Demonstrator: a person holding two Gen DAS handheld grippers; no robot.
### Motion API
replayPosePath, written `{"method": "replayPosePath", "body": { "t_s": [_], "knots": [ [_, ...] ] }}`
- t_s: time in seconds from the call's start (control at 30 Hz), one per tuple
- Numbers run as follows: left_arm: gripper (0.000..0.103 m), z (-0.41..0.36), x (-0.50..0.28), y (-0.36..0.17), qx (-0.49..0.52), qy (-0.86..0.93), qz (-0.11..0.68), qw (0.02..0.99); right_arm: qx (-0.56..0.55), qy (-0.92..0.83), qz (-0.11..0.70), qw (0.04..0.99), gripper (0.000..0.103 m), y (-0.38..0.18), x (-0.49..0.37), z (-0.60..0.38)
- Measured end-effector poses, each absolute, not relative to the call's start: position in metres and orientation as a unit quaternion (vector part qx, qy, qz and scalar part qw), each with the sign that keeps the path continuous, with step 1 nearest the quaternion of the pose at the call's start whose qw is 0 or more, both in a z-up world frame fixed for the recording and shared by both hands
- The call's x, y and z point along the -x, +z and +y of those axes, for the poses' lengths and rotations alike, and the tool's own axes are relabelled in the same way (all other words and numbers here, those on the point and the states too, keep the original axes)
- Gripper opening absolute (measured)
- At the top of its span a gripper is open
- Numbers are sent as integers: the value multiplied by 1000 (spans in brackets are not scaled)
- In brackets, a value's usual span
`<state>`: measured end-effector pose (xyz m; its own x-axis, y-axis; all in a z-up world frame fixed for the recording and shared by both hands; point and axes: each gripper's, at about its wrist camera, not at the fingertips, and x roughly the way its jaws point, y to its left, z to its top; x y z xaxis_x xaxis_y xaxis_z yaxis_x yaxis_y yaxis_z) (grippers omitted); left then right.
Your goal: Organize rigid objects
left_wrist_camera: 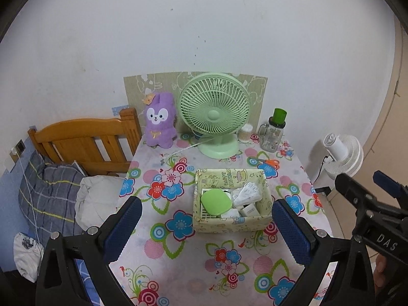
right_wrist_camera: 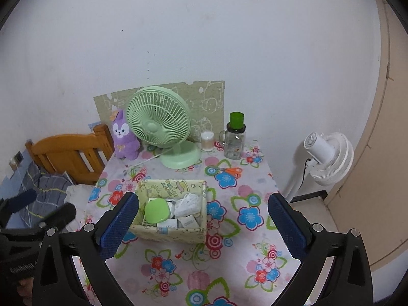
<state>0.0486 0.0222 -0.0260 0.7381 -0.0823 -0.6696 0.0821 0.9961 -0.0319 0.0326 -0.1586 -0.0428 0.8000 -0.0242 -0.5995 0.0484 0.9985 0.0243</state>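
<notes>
Table (left_wrist_camera: 193, 260) under a flowered cloth, pushed against a white wall.

Box (left_wrist_camera: 230, 223) sits mid-table, open top, nearer the front edge than the back. Inside: green case (left_wrist_camera: 216, 202) leaning at the left side, white bundle (left_wrist_camera: 246, 193) at the right, small white boxes (left_wrist_camera: 248, 210) along the near wall.

Back edge, left to right: purple plush (left_wrist_camera: 160, 119) at the left corner, green fan (left_wrist_camera: 214, 112), swab jar (left_wrist_camera: 245, 132), glass jug (left_wrist_camera: 273, 134) with a green cup upside down on top. Scissors (left_wrist_camera: 267, 162) lie flat between jug and box, clear of both.

Left gripper (left_wrist_camera: 207, 225): jaws wide apart, nothing between the pads, above the table's front edge.

Right gripper (right_wrist_camera: 203, 224): jaws wide, nothing gripped; box shows between them but apart.

Bed (left_wrist_camera: 84, 148) off the left edge; white fan (left_wrist_camera: 343, 155) off the right.
</notes>
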Motion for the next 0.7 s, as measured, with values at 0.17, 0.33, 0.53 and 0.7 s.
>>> {"method": "replayPosePath", "body": {
  "t_s": [0.17,0.33,0.53,0.7],
  "knots": [
    [103,21,-42,-20,-5,-43,348,937,-20,-15,311,950,102,-38,-22,-158],
    [103,20,-36,-21,-8,-42,347,937,-20,-26,308,951,102,-37,-15,-159],
    [103,21,-32,-21,-4,-44,347,937,-25,-26,310,950,102,-37,-12,-160],
    [103,20,-29,-19,-1,-45,343,938,-23,-28,303,952,102,-35,-9,-160]
  ]
}}
